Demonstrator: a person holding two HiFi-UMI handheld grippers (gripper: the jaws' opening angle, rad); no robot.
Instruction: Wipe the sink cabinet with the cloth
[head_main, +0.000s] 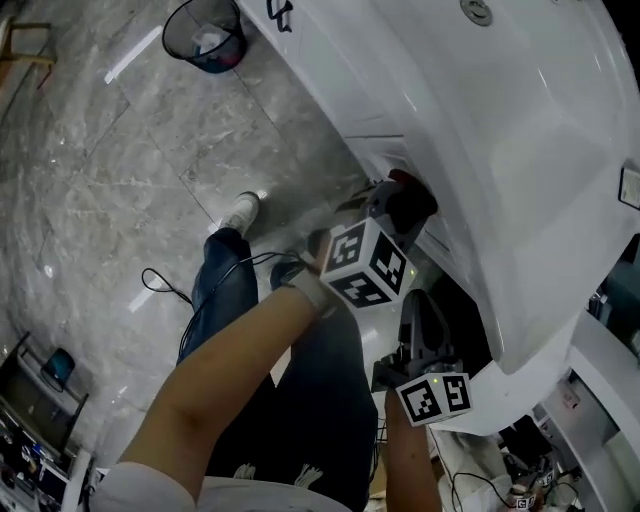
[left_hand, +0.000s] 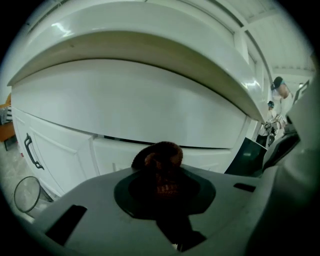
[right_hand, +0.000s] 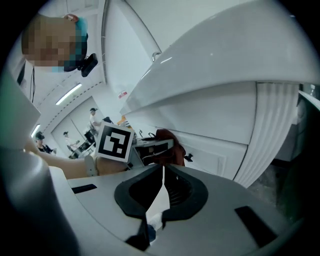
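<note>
Dark red cloth (left_hand: 162, 159), bunched up in a lump, squeezed tight between the two jaws of the left gripper (left_hand: 162, 176). Held up close to the white front of the sink cabinet (left_hand: 150, 115), just under the big round rim of the sink (left_hand: 150, 45). Touching the cabinet or not: hard to tell. Right behind the lump, a dark line across the cabinet, with a flat panel above and doors below. On the far left door, a dark handle (left_hand: 31, 150).

In the head view, the cloth (head_main: 402, 183) poking out at the tip of the left gripper (head_main: 405, 205), tucked in under the sink's edge. Marker cube (head_main: 365, 262) just behind it, then a bare arm (head_main: 230, 385) reaching up to it.

Right gripper (head_main: 418, 305) lower down and nearer the person, just beside the left one, also under the sink's edge. Jaws shut together in the right gripper view (right_hand: 162, 172), with nothing held between them, only a thin slit. Past them, the cloth (right_hand: 170, 142) in front of the cabinet.

Below the grippers, blue jeans (head_main: 320, 400) and a white shoe (head_main: 241, 211) on the grey stone floor (head_main: 110, 170). Thin black cable (head_main: 165, 285) lying beside the leg. Black mesh bin (head_main: 207, 35) well apart, near the top left, close to the cabinet's far end.
</note>
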